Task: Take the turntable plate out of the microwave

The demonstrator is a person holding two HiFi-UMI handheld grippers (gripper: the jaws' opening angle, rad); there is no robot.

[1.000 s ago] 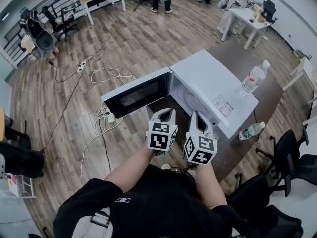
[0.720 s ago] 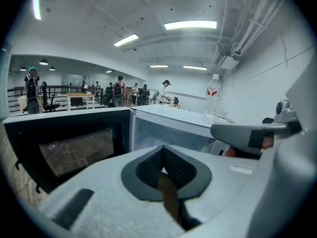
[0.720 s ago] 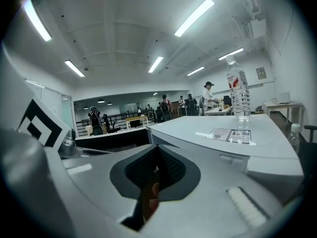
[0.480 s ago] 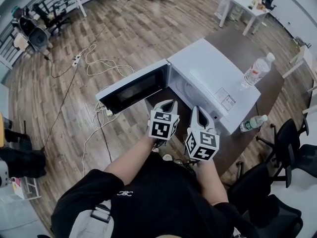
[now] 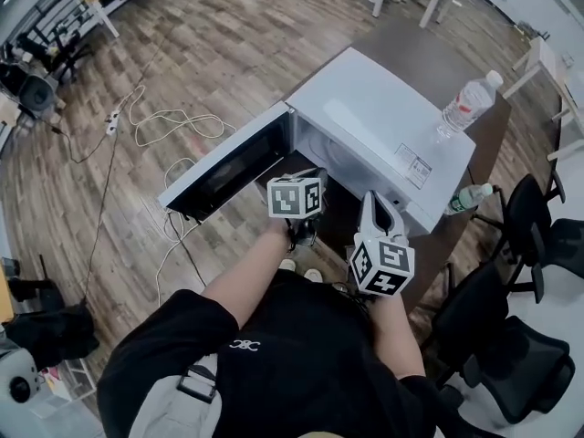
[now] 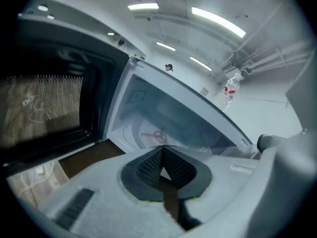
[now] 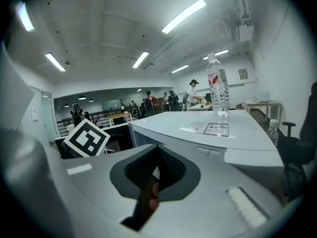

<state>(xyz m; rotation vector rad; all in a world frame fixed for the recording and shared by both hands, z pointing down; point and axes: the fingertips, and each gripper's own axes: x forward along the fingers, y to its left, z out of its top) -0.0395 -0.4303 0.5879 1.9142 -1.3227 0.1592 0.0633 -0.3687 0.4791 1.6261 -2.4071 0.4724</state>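
Observation:
A white microwave (image 5: 383, 117) stands on a dark table with its door (image 5: 224, 167) swung open to the left. In the left gripper view the glass turntable plate (image 6: 143, 133) lies flat on the cavity floor, with the roller ring showing through it. My left gripper (image 5: 316, 173) is shut and empty, low in front of the open cavity (image 6: 163, 113) and pointing into it. My right gripper (image 5: 371, 201) is shut on nothing, in front of the microwave's right front corner. In the right gripper view its closed tips (image 7: 157, 147) point along the microwave's top.
A clear water bottle (image 5: 464, 108) stands upright at the microwave's far right corner. Another bottle (image 5: 470, 197) lies on the table (image 5: 438, 57) to the right. Black office chairs (image 5: 538, 235) crowd the right side. Cables (image 5: 155, 126) trail on the wood floor left of the door.
My left gripper has dropped lower and come closer to the open cavity, rolling so its marker cube shows another face. The right gripper has shifted a little down.

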